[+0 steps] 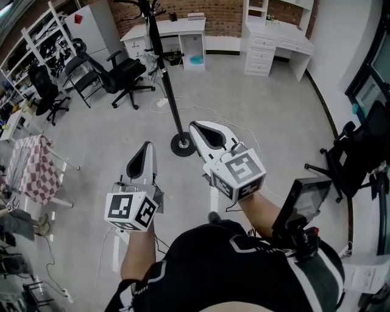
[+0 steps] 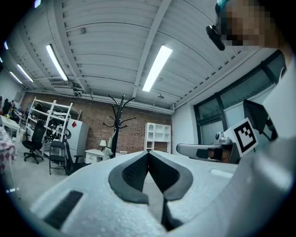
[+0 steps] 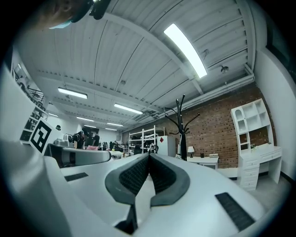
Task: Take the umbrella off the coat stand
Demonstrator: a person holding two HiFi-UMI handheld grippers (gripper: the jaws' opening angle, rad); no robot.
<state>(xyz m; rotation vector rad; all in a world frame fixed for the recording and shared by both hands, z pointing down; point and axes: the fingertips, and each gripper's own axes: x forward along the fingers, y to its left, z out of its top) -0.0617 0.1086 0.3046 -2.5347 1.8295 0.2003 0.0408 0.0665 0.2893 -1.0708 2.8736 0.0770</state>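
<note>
My left gripper (image 1: 146,147): jaws pressed together, nothing between them. Coat stand (image 1: 172,103) ahead, well apart from me, with the dark folded umbrella (image 1: 153,30) hanging along its upper pole. Blue tub (image 1: 196,60) under the desk, contents unreadable. My right gripper (image 1: 197,126): jaws closed, empty.

A black office chair (image 1: 125,76) stands at the upper left of the head view. Above it, a white desk (image 1: 164,33) abuts the brick wall (image 1: 219,15). A checkered cloth (image 1: 33,167) hangs at the left edge.
</note>
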